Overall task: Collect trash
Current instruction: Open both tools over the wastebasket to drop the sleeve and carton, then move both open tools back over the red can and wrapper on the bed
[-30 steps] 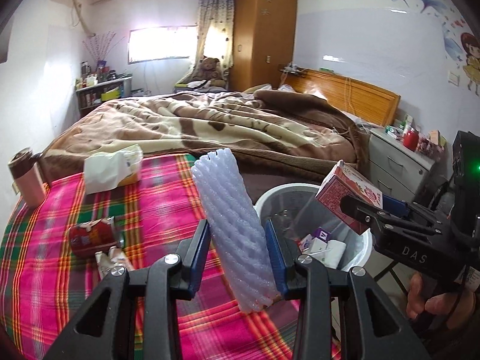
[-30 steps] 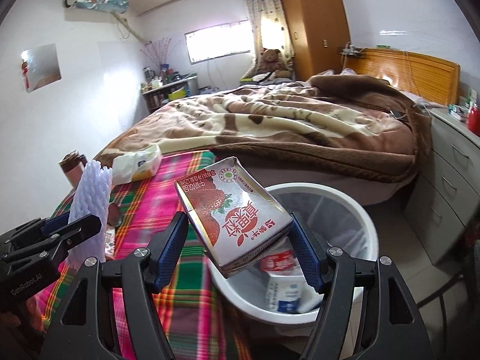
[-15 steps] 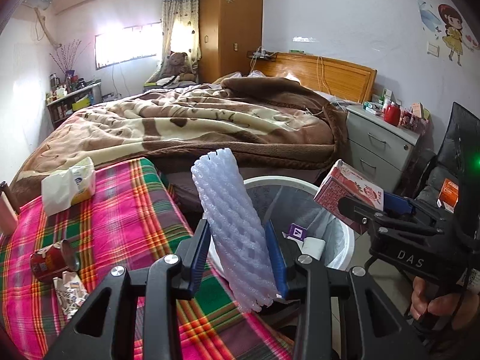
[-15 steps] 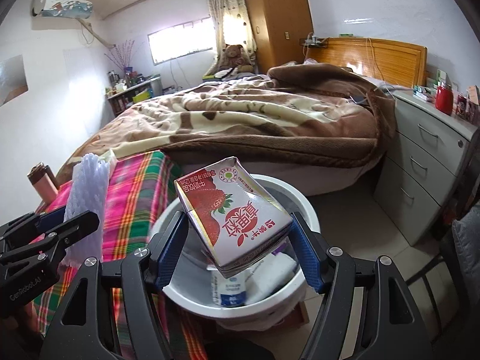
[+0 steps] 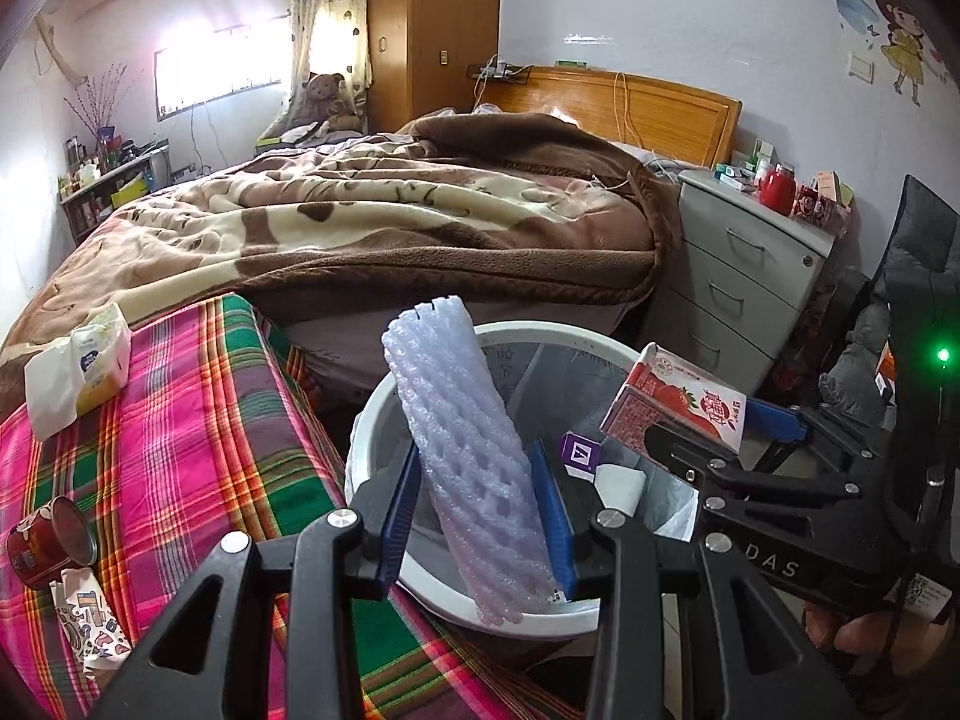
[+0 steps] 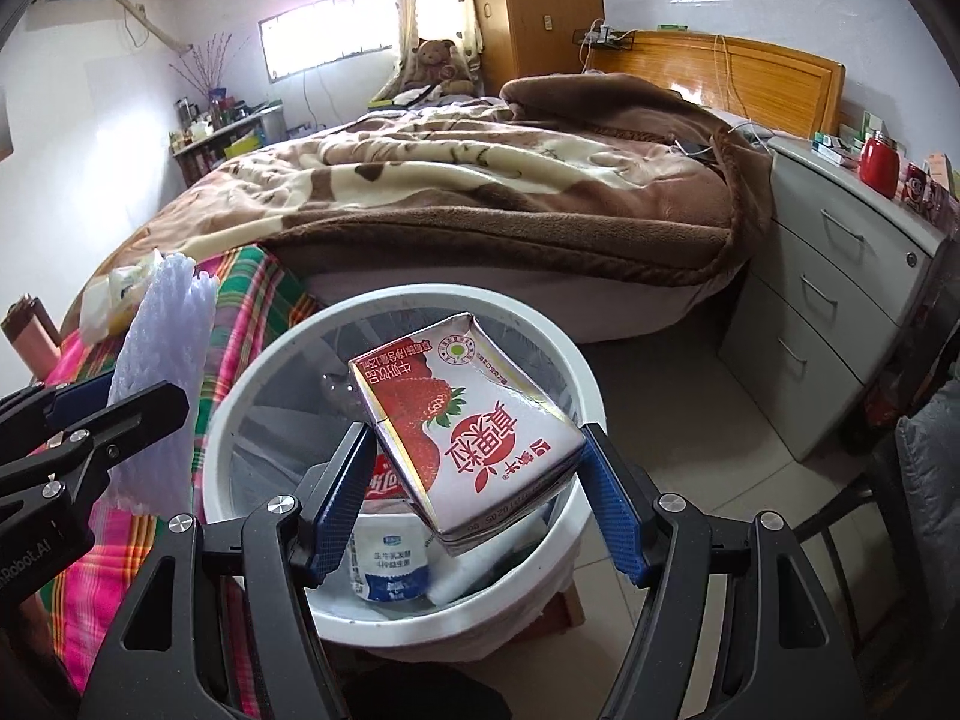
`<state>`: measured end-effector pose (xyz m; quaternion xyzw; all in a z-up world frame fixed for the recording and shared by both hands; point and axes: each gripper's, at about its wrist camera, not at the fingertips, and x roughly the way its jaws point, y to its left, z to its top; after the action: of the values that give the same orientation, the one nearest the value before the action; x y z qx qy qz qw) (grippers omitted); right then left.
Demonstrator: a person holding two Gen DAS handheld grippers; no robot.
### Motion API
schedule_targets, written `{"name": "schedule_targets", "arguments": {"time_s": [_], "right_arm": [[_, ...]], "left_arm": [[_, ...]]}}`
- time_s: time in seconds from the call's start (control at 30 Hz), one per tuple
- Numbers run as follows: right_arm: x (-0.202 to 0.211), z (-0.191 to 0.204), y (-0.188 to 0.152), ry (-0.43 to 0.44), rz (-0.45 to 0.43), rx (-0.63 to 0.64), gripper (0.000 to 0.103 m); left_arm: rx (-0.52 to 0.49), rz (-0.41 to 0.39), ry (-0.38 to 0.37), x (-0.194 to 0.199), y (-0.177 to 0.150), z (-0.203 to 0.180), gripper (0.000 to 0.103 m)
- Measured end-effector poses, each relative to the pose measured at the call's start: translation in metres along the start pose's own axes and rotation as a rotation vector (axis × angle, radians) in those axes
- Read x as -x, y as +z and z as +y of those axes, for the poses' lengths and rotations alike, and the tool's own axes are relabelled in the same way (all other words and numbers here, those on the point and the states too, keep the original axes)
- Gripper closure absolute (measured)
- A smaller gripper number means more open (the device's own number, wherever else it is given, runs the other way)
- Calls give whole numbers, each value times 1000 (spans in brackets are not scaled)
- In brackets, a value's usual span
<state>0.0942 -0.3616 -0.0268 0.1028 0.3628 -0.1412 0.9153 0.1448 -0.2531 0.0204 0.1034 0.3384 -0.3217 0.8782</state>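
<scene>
My left gripper (image 5: 474, 498) is shut on a white foam net sleeve (image 5: 462, 450), held upright over the near rim of the white trash bin (image 5: 384, 408). My right gripper (image 6: 474, 480) is shut on a strawberry milk carton (image 6: 474, 438), hanging tilted above the open bin (image 6: 240, 396). The same carton (image 5: 678, 402) shows at the right of the left wrist view, the foam sleeve (image 6: 162, 372) at the left of the right wrist view. Inside the bin lie a white milk pouch (image 6: 390, 564), a red wrapper (image 6: 381, 483) and a purple box (image 5: 579, 453).
A plaid-covered table (image 5: 180, 420) beside the bin carries a red can (image 5: 51, 540), a crumpled printed wrapper (image 5: 90, 618) and a tissue pack (image 5: 78, 360). Behind stand a bed with a brown blanket (image 5: 390, 210) and a grey drawer unit (image 5: 744, 276).
Both grippers have moved toward and down over the bin with their loads. The bin has grown larger and more central in both views; the table has slid left.
</scene>
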Motion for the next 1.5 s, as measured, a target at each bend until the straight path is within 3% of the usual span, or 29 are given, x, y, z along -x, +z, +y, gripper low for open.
{"name": "schedule_targets", "arguments": {"time_s": [0.07,0.13,0.3,0.9,1.5], "right_arm": [[-1,2,0,-6,4,10,33],[-1,3,-1,-12,11,17,33],[0,6,-1,-2,16,28,31],[21,45,6,33,-61,54,29],[21,141,-9,214,-49,162,29]], "left_arm": [[5,6,-9,-1,0,0,56],[14,7,-12,-1,-1,2,42],[23,5,-17,2,-2,8,35],[132,-64,54,52,-20,70,30],[266,-103,191,104,-66,164,29]]}}
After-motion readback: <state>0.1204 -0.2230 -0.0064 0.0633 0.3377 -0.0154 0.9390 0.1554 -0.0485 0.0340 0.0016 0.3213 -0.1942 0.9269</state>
